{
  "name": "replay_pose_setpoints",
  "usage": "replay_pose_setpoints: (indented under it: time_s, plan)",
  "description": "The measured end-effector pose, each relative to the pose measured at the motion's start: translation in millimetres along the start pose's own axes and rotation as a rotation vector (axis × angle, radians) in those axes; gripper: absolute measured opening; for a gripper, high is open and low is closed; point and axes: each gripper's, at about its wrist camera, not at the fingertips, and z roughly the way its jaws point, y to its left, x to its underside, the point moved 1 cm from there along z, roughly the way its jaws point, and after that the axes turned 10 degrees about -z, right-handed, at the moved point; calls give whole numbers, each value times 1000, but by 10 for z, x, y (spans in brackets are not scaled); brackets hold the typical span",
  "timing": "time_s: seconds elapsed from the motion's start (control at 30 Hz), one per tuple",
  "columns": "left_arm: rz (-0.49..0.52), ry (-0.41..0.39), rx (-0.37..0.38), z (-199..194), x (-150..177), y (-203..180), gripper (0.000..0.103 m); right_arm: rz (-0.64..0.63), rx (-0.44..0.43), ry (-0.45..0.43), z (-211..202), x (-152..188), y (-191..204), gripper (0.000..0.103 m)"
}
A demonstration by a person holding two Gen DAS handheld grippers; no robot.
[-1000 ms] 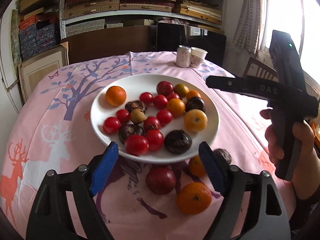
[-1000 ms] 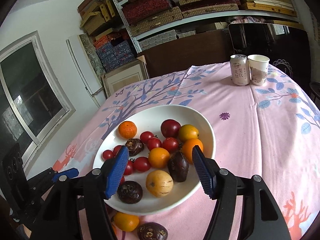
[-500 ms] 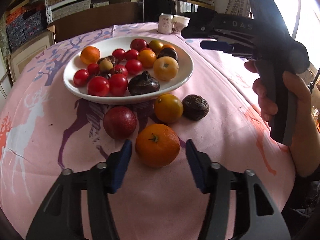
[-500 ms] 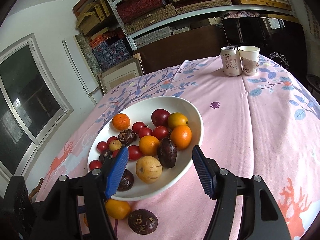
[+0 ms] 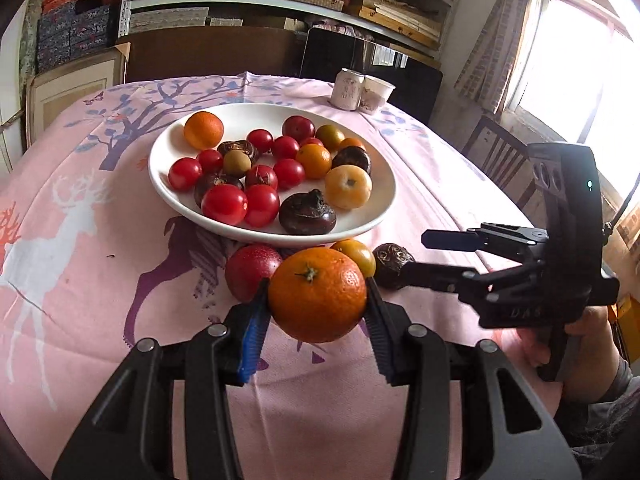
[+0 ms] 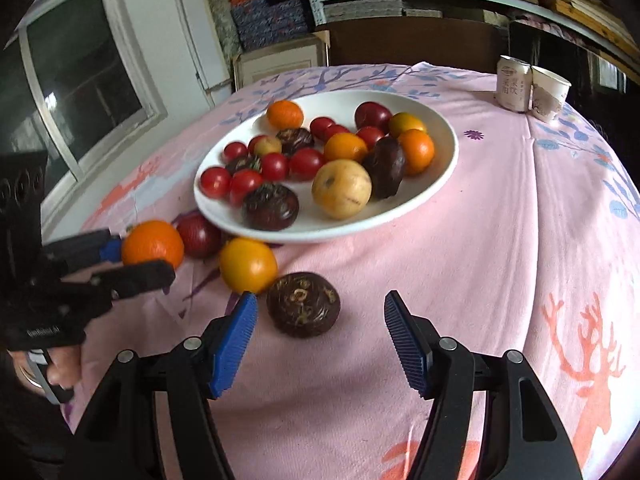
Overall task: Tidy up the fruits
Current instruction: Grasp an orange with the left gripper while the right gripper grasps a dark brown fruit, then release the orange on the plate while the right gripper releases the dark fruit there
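My left gripper (image 5: 316, 322) is shut on a large orange (image 5: 317, 294), held just above the pink tablecloth in front of the white plate (image 5: 376, 176); the same orange shows in the right wrist view (image 6: 152, 244). The plate holds several tomatoes, oranges and dark fruits. Beside the plate lie a red fruit (image 5: 250, 270), a small orange-yellow fruit (image 6: 248, 265) and a dark brown fruit (image 6: 303, 304). My right gripper (image 6: 320, 336) is open, its fingers low on either side of the dark brown fruit, not touching it.
A drink can (image 6: 514, 84) and a paper cup (image 6: 550, 92) stand at the table's far edge. A wooden chair (image 5: 500, 160) is at the right side. Shelves with boxes line the back wall.
My left gripper closed on the large orange and raised it slightly. My right gripper came down and forward from above the plate to the dark brown fruit on the cloth.
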Motion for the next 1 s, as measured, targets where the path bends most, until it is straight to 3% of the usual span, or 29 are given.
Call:
replay_pose_setpoints:
  time_s: [0.2,0.3,0.47,0.63,0.83,1.0]
  plan:
    - [-5,5,-6,-8,-6,21,44,-101,48,71,197,-58,214,43]
    - [-17,8,-4,20,-19,50,44,-93,44,62,188,-40,216,42]
    - [-8,-2,-8,5,-21,48,44,44,-19,-11,35,5,-30,42]
    - [-60,6,16,-68,-94,109,44,111,-59,-67,-173,-18,-122,42]
    - [-27,-24,-24,-189,-548,47,44,140,-72,-167,-529,-518,-247,42]
    - [-24,-68,-90,52,-1064,138,45,164,-62,-182,-372,-1077,-355,42]
